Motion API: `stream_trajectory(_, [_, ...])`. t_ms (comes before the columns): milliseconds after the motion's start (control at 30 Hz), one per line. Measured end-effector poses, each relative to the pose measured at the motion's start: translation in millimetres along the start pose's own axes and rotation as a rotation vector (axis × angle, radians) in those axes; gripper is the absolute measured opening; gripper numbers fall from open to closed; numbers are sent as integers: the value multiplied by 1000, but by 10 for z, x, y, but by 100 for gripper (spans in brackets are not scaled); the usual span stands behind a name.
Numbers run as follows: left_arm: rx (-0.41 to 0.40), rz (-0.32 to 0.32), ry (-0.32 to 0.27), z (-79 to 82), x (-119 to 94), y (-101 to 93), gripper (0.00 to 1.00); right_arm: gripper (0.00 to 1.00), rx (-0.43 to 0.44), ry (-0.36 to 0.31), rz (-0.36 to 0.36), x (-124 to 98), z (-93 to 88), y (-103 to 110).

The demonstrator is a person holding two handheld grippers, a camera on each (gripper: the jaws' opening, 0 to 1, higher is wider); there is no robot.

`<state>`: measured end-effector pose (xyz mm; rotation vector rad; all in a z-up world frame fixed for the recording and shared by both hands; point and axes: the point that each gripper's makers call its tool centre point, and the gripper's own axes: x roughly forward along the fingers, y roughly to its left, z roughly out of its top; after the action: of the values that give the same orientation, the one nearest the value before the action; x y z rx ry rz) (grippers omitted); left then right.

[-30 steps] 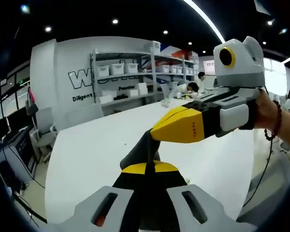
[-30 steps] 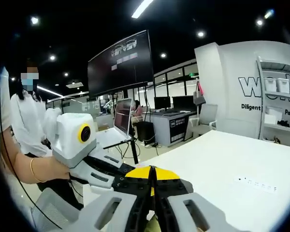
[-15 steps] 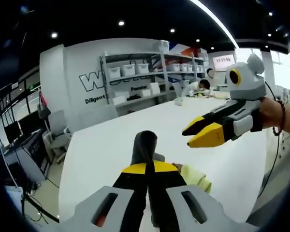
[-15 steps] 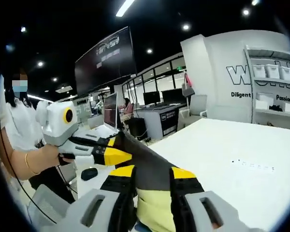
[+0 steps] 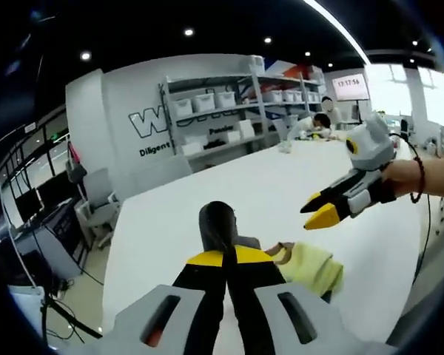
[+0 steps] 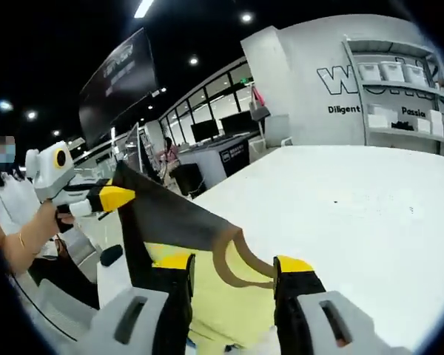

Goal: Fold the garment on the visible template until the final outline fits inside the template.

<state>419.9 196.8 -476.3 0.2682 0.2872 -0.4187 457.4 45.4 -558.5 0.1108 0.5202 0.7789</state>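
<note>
In the right gripper view I see the garment (image 6: 179, 222) stretched as a dark sheet with yellow cloth below; the left gripper view gives just a bunched tip. My left gripper (image 5: 226, 255) is clenched on that dark tip. My right gripper (image 6: 231, 266) now stands released, cloth lying between its jaws, having pulled farther right over the white worktop (image 5: 296, 185).

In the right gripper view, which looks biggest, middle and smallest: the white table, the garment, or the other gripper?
1. White table, the widest thing there.
2. Garment, dark grey and yellow; it sits close to the camera, so it may look bigger than it is.
3. Left gripper, small and farther off at the left.
</note>
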Motion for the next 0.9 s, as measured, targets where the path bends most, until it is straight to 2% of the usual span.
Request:
stream_trajectory(200, [41, 16, 4, -100, 81, 82, 1, 36, 84, 33, -38, 108, -257, -331])
stream_trajectory(333, [41, 26, 26, -182, 118, 138, 1, 33, 84, 49, -50, 186, -386, -489])
stream_trajectory(367, [34, 29, 31, -201, 128, 159, 1, 33, 102, 84, -60, 216, -482, -555])
stream_trajectory(433, [31, 37, 39, -239, 154, 202, 1, 32, 108, 95, -69, 263, -558, -641])
stream_trajectory(500, [31, 40, 44, -261, 166, 222, 1, 30, 117, 84, -80, 278, -615, -721])
stream_trajectory(700, [53, 61, 64, -361, 200, 293, 1, 27, 172, 83, -85, 308, -707, -774])
stream_trajectory(900, [45, 76, 87, -455, 227, 345, 1, 20, 162, 100, -90, 354, -762, -769])
